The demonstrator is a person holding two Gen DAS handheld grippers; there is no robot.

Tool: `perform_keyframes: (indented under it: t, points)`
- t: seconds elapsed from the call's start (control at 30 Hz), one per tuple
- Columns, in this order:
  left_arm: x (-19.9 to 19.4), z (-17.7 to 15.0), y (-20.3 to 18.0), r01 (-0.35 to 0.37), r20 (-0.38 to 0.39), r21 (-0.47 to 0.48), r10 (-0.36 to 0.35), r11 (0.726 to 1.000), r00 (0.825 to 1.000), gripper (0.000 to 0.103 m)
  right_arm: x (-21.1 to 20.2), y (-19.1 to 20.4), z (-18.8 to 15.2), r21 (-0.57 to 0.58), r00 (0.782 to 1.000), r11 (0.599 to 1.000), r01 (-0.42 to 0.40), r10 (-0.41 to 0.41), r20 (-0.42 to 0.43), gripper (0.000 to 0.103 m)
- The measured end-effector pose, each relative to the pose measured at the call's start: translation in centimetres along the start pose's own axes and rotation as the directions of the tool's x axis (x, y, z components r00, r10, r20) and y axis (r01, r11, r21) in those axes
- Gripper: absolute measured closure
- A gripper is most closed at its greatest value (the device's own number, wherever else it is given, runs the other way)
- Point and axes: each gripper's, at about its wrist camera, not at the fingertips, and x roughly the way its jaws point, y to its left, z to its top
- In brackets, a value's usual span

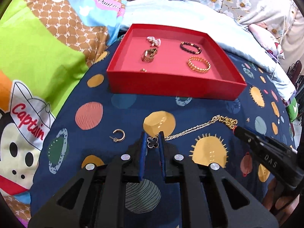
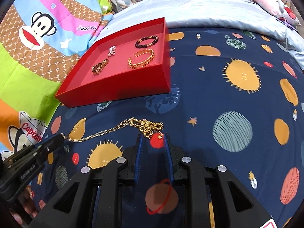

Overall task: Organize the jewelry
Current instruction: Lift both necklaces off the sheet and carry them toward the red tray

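Note:
A gold chain necklace (image 1: 191,129) lies on the navy planet-print cloth; its black clover pendant (image 1: 153,142) sits between my left gripper's (image 1: 153,140) blue pads, which are closed onto it. The chain's bunched gold end (image 2: 150,126) lies just ahead of my right gripper (image 2: 152,139), whose jaws stand apart around a red print spot. The right gripper also shows in the left wrist view (image 1: 239,130), and the left gripper in the right wrist view (image 2: 58,138). A red tray (image 1: 171,87) holds a dark bead bracelet (image 1: 190,47), a gold cuff (image 1: 199,64), a gold watch-like piece (image 1: 149,54), a pearl cluster (image 1: 153,40) and a small ring (image 1: 143,70).
A gold hoop earring (image 1: 118,135) lies loose on the cloth left of my left gripper. A bright cartoon blanket (image 1: 38,47) lies to the left, a pale blue sheet (image 1: 180,15) behind the tray. A tiny item (image 2: 198,35) lies far back on the cloth.

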Motion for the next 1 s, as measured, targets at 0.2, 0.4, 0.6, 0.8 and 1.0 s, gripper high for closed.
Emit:
perform_keyframes:
  t: [0.2,0.4,0.6,0.8,1.0]
  points:
    - [0.5,-0.1,0.2,0.005,-0.010,-0.004,-0.005,1.000,1.000,0.091,0.8,1.1,0.6,-0.054,1.000,0.998,0.027,-0.027,0.004,0.081]
    - [0.7,-0.1,0.1,0.016,-0.014,-0.007,-0.016,1.000,1.000,0.091,1.1,1.6,0.7,-0.103,0.997,0.991,0.080,-0.079,0.012,0.096]
    - [0.0,0.2,-0.2,0.020,-0.003,-0.006,-0.020,1.000,1.000,0.091,0.3,1.2,0.6,-0.082,0.996,0.993,0.083,-0.081,0.023,0.097]
    - [-1.8,0.9,-0.4,0.036,0.032,-0.004,-0.036,0.999,0.999,0.091,-2.5,1.1,0.9,-0.067,0.996,0.995,0.067,-0.063,0.070,0.097]
    - [-3.8,1.7,-1.0,0.050,0.068,0.009,-0.051,0.999,0.996,0.091,-5.0,1.0,1.4,-0.057,0.993,0.997,0.058,-0.052,0.109,0.097]
